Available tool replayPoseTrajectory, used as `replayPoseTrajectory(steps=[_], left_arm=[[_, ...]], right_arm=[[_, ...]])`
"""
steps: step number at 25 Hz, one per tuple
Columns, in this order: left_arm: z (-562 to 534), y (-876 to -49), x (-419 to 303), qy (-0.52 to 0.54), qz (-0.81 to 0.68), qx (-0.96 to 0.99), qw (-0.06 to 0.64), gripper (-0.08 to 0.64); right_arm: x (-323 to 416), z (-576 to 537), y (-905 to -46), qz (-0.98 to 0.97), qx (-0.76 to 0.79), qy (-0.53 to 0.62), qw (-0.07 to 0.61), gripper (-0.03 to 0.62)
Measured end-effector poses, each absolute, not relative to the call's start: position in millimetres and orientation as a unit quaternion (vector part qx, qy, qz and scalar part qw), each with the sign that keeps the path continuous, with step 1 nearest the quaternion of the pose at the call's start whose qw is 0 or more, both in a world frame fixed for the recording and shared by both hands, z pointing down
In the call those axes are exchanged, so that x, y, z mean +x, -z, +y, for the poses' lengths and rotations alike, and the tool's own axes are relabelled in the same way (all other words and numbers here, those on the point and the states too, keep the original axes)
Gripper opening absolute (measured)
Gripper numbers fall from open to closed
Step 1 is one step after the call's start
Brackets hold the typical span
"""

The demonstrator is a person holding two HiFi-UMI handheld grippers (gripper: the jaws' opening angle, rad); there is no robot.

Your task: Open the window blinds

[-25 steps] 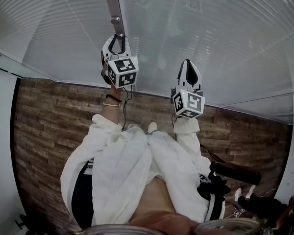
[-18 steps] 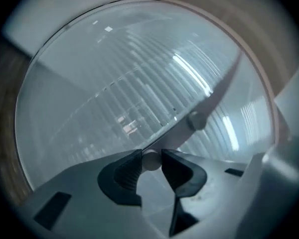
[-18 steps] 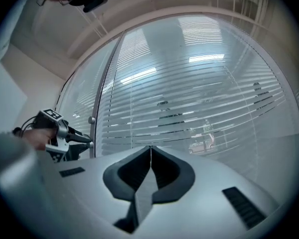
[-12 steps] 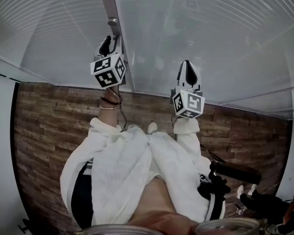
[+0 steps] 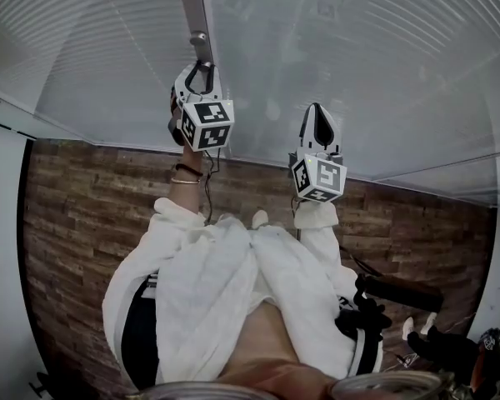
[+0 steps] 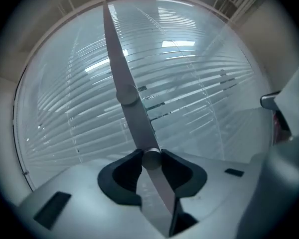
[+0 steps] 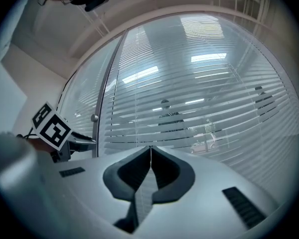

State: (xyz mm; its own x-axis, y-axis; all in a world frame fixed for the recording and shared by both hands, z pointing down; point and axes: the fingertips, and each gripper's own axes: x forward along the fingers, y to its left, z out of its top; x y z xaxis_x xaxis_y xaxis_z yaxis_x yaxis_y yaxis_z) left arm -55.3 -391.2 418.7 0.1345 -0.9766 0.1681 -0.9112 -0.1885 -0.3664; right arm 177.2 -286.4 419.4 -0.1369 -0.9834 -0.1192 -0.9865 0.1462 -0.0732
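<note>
Window blinds (image 5: 383,48) span the far side, their slats hanging down over the glass. The left gripper (image 6: 151,159), held high on an outstretched arm with a bracelet (image 5: 186,176) at the wrist, is clamped on the grey tilt wand (image 6: 120,68) (a small collar shows farther up the rod). Just right of it and slightly nearer, the right gripper (image 7: 150,151) points at the slats, jaws pressed together on nothing.
</note>
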Motion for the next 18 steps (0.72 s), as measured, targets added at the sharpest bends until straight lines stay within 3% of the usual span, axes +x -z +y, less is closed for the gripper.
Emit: replayPoseTrajectory(steps=[2, 8, 10, 11, 13, 16, 18], left_arm=[[-390.2, -418.4, -56.2, 0.113, 0.631, -0.767, 0.013, 0.124], [-392.6, -422.2, -65.6, -0.232, 0.506, -0.743, -0.371, 0.124], [-394.5, -422.9, -67.5, -0.305, 0.449, -0.711, -0.447, 0.124], [-394.9, -422.0, -68.7, -0.304, 0.446, -0.715, -0.444, 0.124], [-392.5, -417.7, -71.6, -0.225, 0.506, -0.755, -0.351, 0.125], [-386.8, -402.8, -71.1, -0.011, 0.631, -0.771, -0.091, 0.132], [-386.9, -400.7, -61.5, 0.092, 0.659, -0.745, 0.039, 0.13]], right_arm=[[178.2, -286.2, -419.2, 0.753, -0.655, -0.011, 0.07, 0.011], [183.0, -285.3, -418.4, 0.747, -0.661, -0.011, 0.073, 0.011], [183.4, -285.4, -418.5, 0.746, -0.662, -0.01, 0.074, 0.011], [182.8, -285.7, -418.8, 0.747, -0.661, -0.011, 0.073, 0.011], [181.0, -286.5, -420.0, 0.749, -0.659, -0.01, 0.071, 0.011], [178.3, -288.1, -421.8, 0.752, -0.655, -0.009, 0.07, 0.011], [176.9, -288.7, -422.4, 0.754, -0.653, -0.01, 0.071, 0.011]])
